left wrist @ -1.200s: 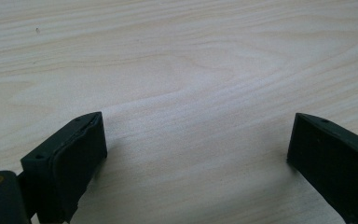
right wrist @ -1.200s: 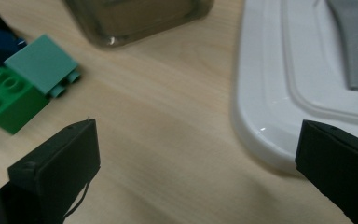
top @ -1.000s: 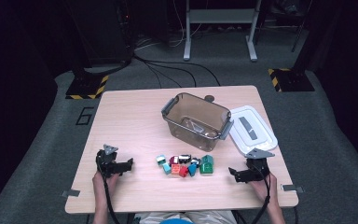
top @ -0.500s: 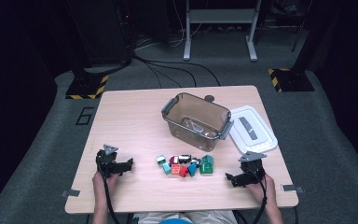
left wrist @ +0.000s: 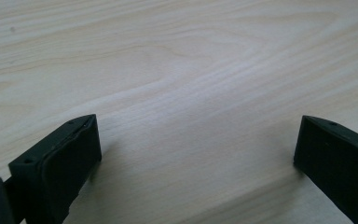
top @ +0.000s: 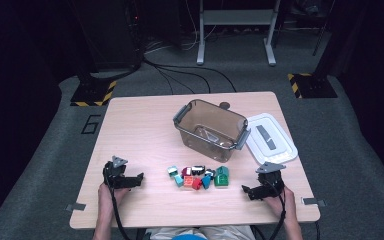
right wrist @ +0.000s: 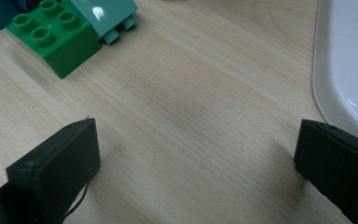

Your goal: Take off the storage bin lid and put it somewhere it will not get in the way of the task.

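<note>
Two grippers sit low at the near edge of the table point(top: 130, 125), both with jaws spread wide and empty. What has changed is the right gripper point(top: 252, 191) — over the last second it has slid back and inward, toward the cluster of toy bricks point(top: 199, 176) lying between the hands. Its own view now catches the green brick point(right wrist: 56, 35) just ahead. The left gripper point(top: 132, 180) stays put over bare wood. A first pick for the open bin point(top: 211, 129) looks near — likely that green brick.

Pale wood-grain bench point(top: 145, 125); smoky brown clear plastic bin point(top: 211, 129) with grey handles; white plastic lid point(top: 271, 137); green studded brick point(right wrist: 55, 35); black tool point(right wrist: 196, 175) jaws.
</note>
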